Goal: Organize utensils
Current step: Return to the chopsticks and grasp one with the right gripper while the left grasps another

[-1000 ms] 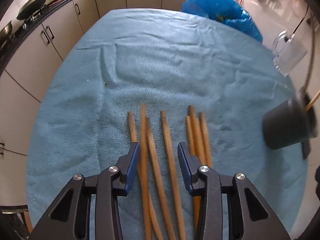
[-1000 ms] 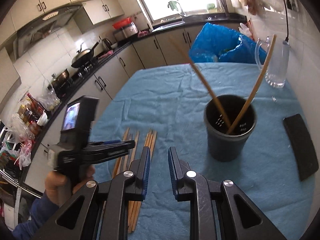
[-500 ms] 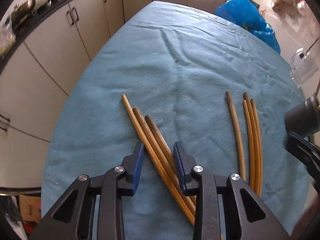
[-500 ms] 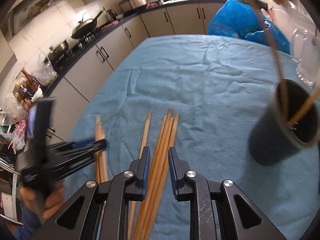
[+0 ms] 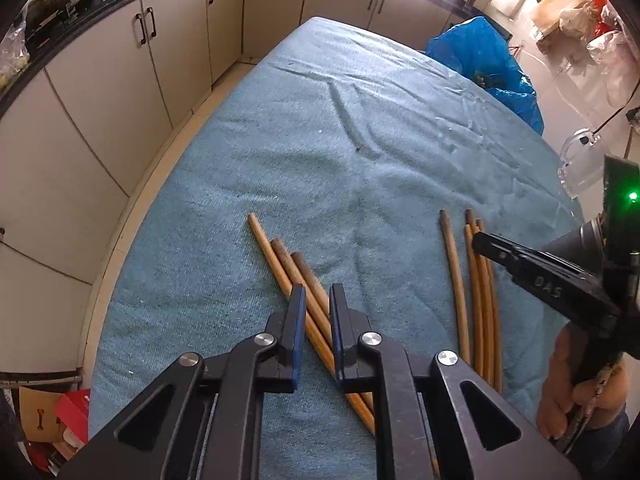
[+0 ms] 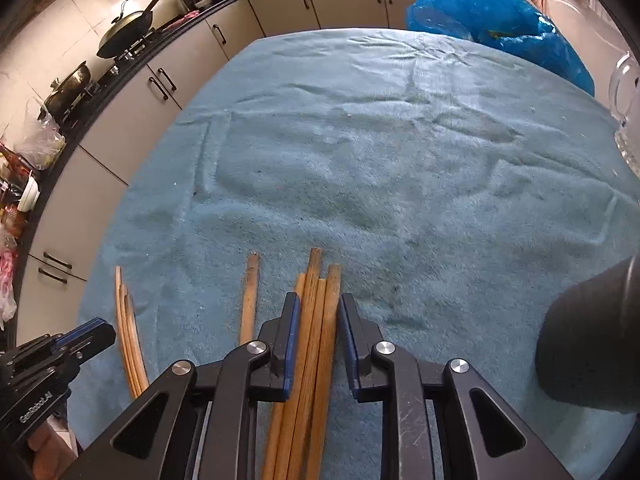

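Note:
Several wooden chopsticks lie in two groups on the blue towel. In the left wrist view, my left gripper (image 5: 316, 300) straddles the left group of three chopsticks (image 5: 280, 262), its jaws narrowly open around one or two sticks. The right group (image 5: 478, 280) lies further right, with my right gripper (image 5: 486, 242) over it. In the right wrist view, my right gripper (image 6: 318, 308) is open, its jaws on either side of a bundle of chopsticks (image 6: 316, 300) on the towel. A single stick (image 6: 250, 296) lies left of it. The dark holder cup (image 6: 592, 340) stands at the right.
The blue towel (image 5: 320, 140) covers the table, whose left edge drops to the floor and cabinets. A glass mug (image 5: 580, 168) and a blue plastic bag (image 5: 484, 56) are at the far right. My left gripper shows in the right wrist view (image 6: 84, 334).
Both grippers have come down low over the chopsticks. The left gripper's jaws have narrowed around the left group. The right gripper has swung from the cup to the right bundle.

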